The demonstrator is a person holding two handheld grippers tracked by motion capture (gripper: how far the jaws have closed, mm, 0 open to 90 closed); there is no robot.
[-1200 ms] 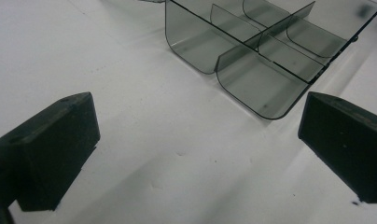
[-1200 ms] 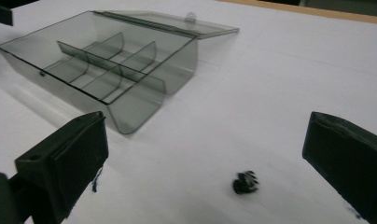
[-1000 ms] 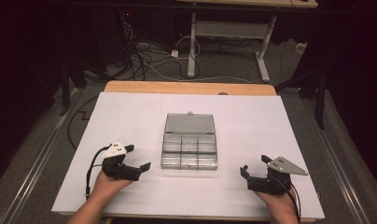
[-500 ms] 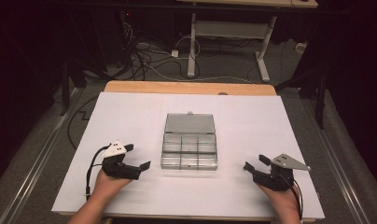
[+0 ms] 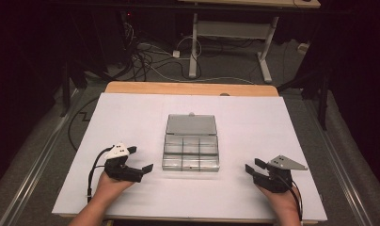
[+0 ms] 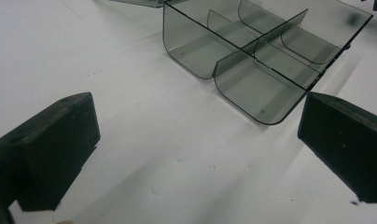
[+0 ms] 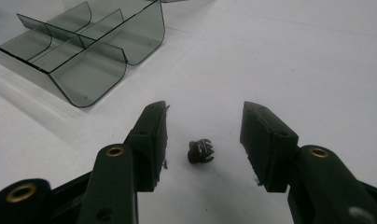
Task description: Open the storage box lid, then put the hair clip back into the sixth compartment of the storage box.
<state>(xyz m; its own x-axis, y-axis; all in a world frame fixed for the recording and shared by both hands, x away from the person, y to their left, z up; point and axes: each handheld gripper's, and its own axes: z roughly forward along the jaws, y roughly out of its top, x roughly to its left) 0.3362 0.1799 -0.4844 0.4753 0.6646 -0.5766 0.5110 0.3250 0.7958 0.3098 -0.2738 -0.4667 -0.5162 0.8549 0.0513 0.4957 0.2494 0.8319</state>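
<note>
A smoky clear compartment box (image 5: 191,149) lies open in the middle of the white table top, with its lid folded back on the far side. My left gripper (image 5: 141,158) rests to the left of it, jaws wide open with nothing between them; in the left gripper view (image 6: 196,140) the box (image 6: 252,56) stands just ahead. My right gripper (image 5: 252,165) rests to the right of the box. Its jaws have just been closing, and in the right gripper view (image 7: 204,109) a small black part (image 7: 200,151) lies on the table between the pads, touched by neither. The box (image 7: 84,42) shows at upper left.
The white sheet (image 5: 273,122) covers the table, with a wooden edge (image 5: 188,88) at the far side. Cables (image 5: 146,54) and a metal table frame (image 5: 230,33) are on the floor beyond. Each gripper trails a black cable toward the near edge.
The right gripper's jaws have narrowed from wide open to about half. Both hands stay where they were, and the box has not moved.
</note>
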